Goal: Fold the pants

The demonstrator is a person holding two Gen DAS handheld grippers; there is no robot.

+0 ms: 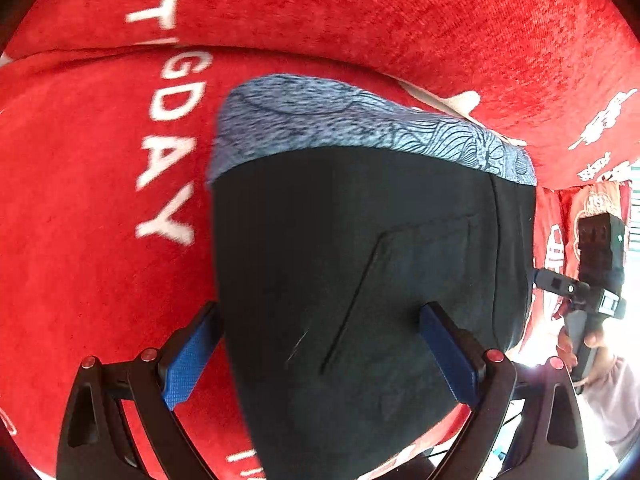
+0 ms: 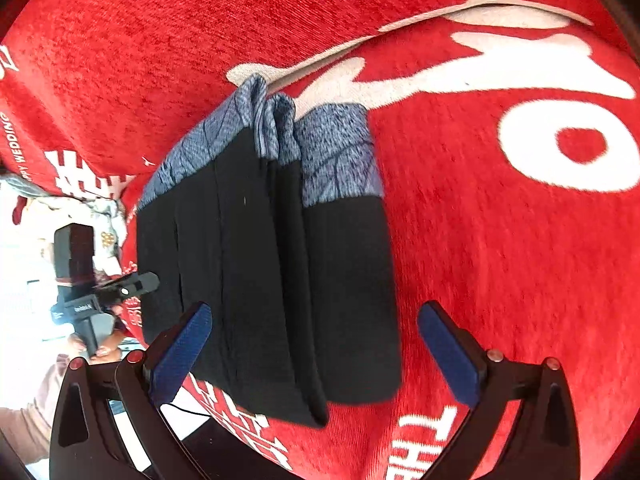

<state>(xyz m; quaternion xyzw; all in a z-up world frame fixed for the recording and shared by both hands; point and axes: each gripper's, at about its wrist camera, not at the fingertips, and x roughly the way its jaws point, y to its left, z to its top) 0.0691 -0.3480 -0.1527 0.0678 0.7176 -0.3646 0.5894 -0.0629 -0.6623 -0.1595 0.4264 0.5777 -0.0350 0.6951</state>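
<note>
Black pants (image 1: 360,264) with a blue-grey patterned waistband (image 1: 360,120) lie folded into a compact stack on a red cloth. My left gripper (image 1: 320,348) hovers open over the stack's near edge, nothing between its blue pads (image 1: 188,364). In the right wrist view the folded pants (image 2: 272,280) show several stacked layers, waistband (image 2: 340,152) at the far end. My right gripper (image 2: 316,352) is open above the stack's near end. Each view shows the other gripper at the side: the right one (image 1: 596,276), the left one (image 2: 92,284), each held by a hand.
The red plush cover (image 1: 80,240) with white lettering spans a seat and a backrest (image 1: 400,12) behind the pants. Its front edge drops off at lower left (image 2: 224,408) in the right wrist view. A bright room shows beyond (image 2: 24,248).
</note>
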